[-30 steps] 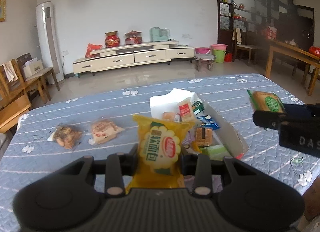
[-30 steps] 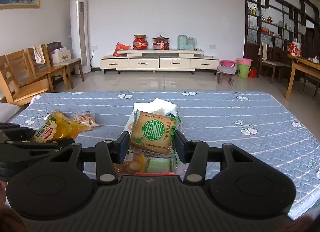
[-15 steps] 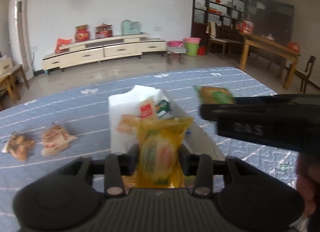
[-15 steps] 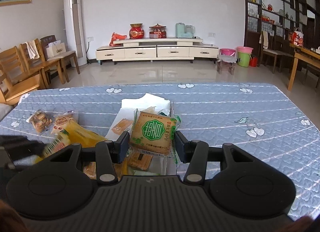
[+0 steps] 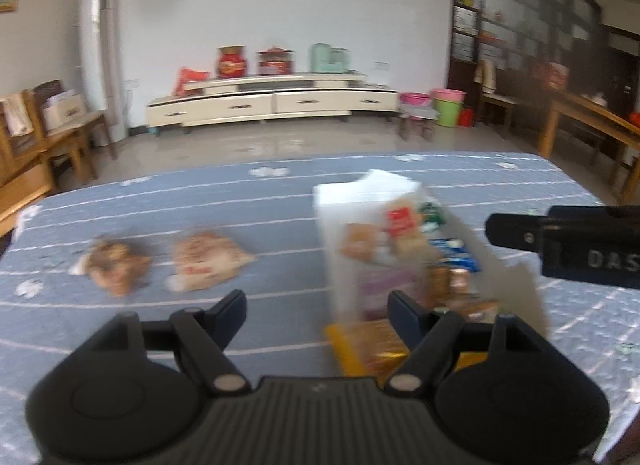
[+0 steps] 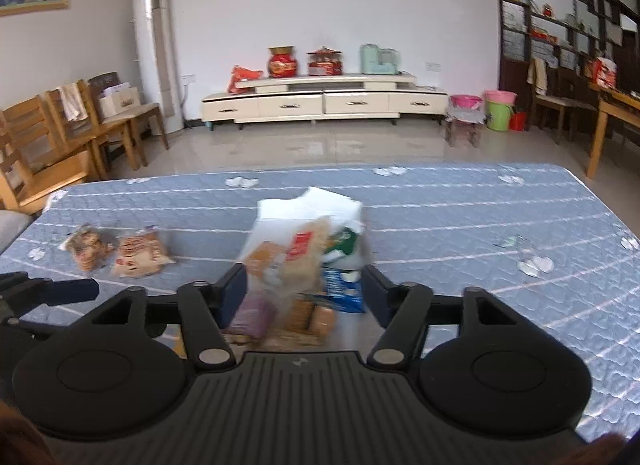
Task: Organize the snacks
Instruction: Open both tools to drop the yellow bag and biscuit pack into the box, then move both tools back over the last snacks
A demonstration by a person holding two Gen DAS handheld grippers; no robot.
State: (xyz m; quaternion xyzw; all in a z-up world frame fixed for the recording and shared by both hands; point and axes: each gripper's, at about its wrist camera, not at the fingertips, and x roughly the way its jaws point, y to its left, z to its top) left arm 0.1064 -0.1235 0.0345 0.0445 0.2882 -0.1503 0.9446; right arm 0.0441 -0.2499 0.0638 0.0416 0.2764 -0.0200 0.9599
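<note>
Brown-toned snack packets, two of them, lie loose on the blue quilted cover (image 5: 256, 201), well apart from the white box (image 5: 368, 193) that already holds a heap of wrapped snacks. In the left wrist view the cookie packet (image 5: 114, 265) sits at about ten o'clock from the left gripper (image 5: 316, 305) and the pale packet (image 5: 208, 261) at about eleven, the two side by side in a row running nine to three, each lying flat with no marked long axis. The left gripper's jaws are opening and pinch nothing; a yellow packet (image 5: 360, 345) lies just below its right finger, at the box's near end. The right gripper (image 6: 304, 285) hangs over the box, jaws opening too, with the box's snacks showing between its fingers but none pressed. From it, the same two packets (image 6: 120, 251) lie at ten o'clock, beyond the left gripper's finger, so the left hand is plainly nearer and looks better placed to fetch them.
</note>
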